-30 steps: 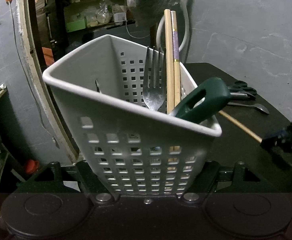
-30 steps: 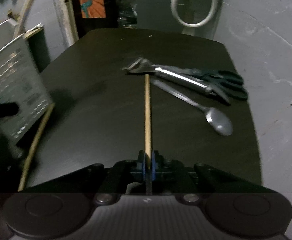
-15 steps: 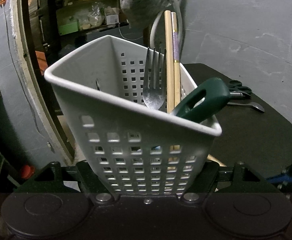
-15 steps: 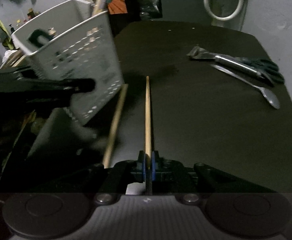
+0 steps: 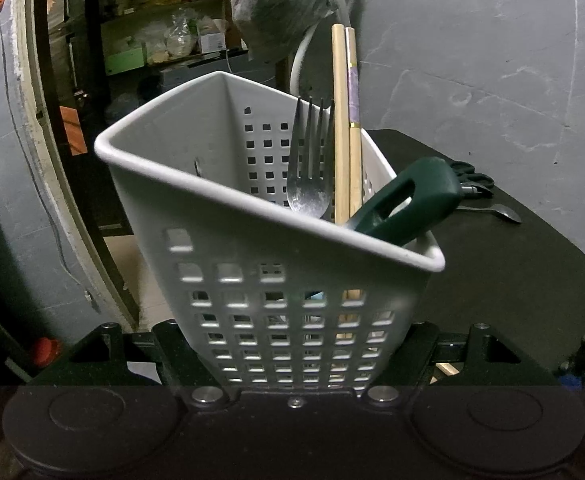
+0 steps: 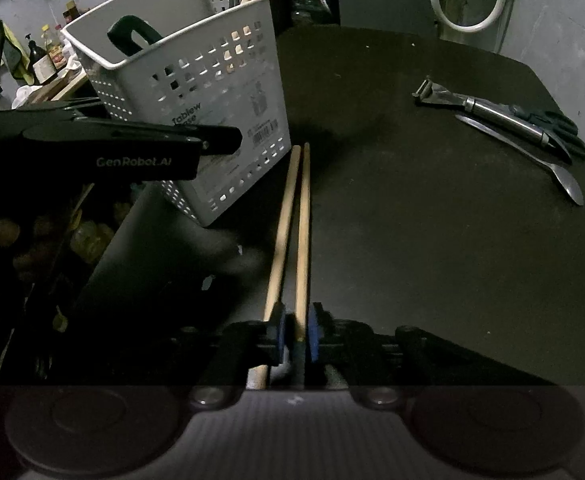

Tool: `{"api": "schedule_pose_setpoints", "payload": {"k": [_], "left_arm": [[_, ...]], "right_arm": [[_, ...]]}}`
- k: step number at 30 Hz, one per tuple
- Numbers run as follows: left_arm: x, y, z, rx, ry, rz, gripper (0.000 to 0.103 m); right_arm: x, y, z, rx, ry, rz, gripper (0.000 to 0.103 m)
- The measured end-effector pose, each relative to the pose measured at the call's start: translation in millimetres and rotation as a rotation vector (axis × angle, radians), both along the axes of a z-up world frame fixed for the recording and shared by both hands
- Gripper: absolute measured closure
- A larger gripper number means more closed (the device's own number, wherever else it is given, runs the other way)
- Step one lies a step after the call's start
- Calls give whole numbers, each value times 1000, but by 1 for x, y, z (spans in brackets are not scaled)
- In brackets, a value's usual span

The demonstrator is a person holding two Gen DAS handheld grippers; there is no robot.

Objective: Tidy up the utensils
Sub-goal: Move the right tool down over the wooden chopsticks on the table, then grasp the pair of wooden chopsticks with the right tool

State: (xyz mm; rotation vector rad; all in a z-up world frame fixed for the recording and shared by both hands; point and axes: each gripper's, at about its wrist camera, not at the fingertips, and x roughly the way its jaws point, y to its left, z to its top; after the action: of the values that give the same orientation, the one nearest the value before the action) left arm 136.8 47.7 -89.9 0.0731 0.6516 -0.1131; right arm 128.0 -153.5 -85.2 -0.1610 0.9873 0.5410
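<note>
My left gripper (image 5: pixel 296 344) is shut on the white perforated basket (image 5: pixel 276 280), holding it tilted at the table's left edge. In the basket stand a fork (image 5: pixel 308 176), two chopsticks (image 5: pixel 346 128) and a green-handled tool (image 5: pixel 408 200). The basket also shows in the right wrist view (image 6: pixel 196 92), with the left gripper's finger (image 6: pixel 132 148) across it. My right gripper (image 6: pixel 295 336) is shut on a wooden chopstick (image 6: pixel 303 232) that points at the basket's base. A second chopstick (image 6: pixel 282 232) lies on the table just to its left.
On the black table (image 6: pixel 412 220) at the far right lie a peeler (image 6: pixel 484 106), green-handled scissors (image 6: pixel 552 128) and a spoon (image 6: pixel 548 164). A white hose (image 6: pixel 468 0) hangs on the grey wall behind. Shelves and bottles are left of the table.
My right gripper has swung left with its chopstick, from near the peeler and spoon to beside the loose chopstick by the basket. The left gripper still holds the basket.
</note>
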Motion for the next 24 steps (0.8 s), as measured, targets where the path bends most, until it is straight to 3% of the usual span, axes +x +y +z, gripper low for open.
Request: {"api": "schedule_pose_setpoints", "payload": {"k": [1, 3, 5, 11, 17, 24], "left_arm": [[0, 0, 0, 0, 0, -1, 27], [0, 0, 0, -1, -1, -4, 27], [0, 1, 0, -2, -1, -6, 27], [0, 2, 0, -2, -2, -8, 27], [0, 2, 0, -3, -2, -6, 27], [0, 2, 0, -4, -4, -3, 27]], "right_arm": [[0, 0, 1, 3, -1, -5, 81], [2, 1, 3, 13, -5, -17, 59], [5, 3, 5, 24, -10, -22, 52], [16, 25, 5, 3, -20, -7, 44], [14, 38, -2, -68, -11, 6, 47], [14, 30, -1, -107, -27, -15, 89]]}}
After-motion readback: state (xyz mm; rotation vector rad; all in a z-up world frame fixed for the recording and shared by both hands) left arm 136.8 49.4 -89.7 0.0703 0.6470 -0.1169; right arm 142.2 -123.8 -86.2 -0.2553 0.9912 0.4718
